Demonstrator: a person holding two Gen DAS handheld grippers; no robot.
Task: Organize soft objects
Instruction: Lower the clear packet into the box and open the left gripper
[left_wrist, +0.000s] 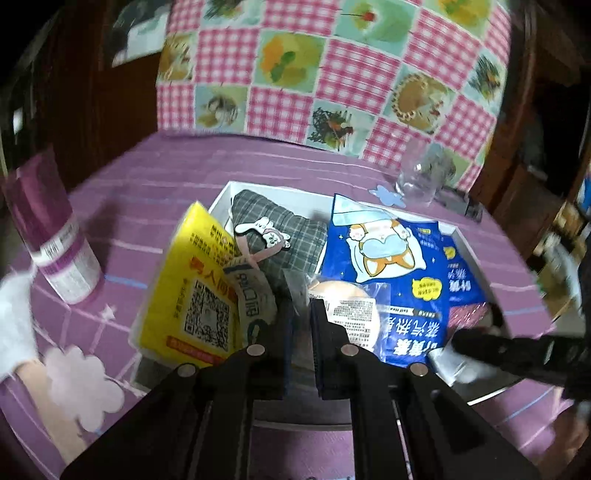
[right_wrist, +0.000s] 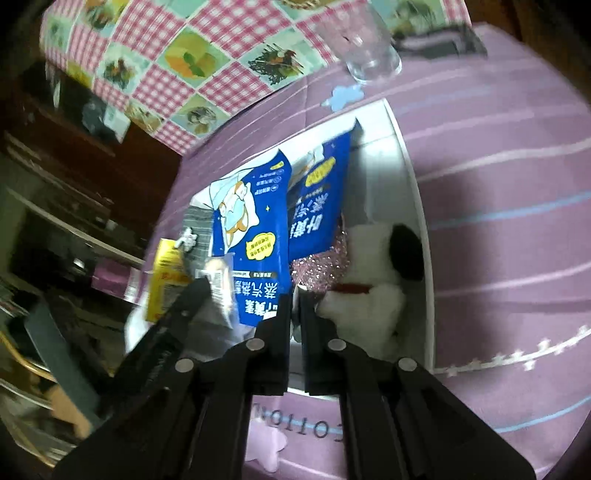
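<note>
While most soft items already sit in the shallow white box (left_wrist: 466, 240), sorting looks nearly finished.
Blue printed pouches (left_wrist: 391, 258), a grey checked cloth (left_wrist: 284, 229) and a white plush dog (right_wrist: 373, 295) lie inside; a yellow packet (left_wrist: 188, 288) leans on its rim. The left gripper (left_wrist: 301, 306) appears clenched on a clear-wrapped round pad (left_wrist: 351, 314); the right gripper (right_wrist: 294, 295) is nearly closed, grasp unclear.

Glossy plastic blue packets (left_wrist: 399, 280) – fluffy plush dog (right_wrist: 373, 280) – matt cloth tablecloth (left_wrist: 155, 173).
</note>
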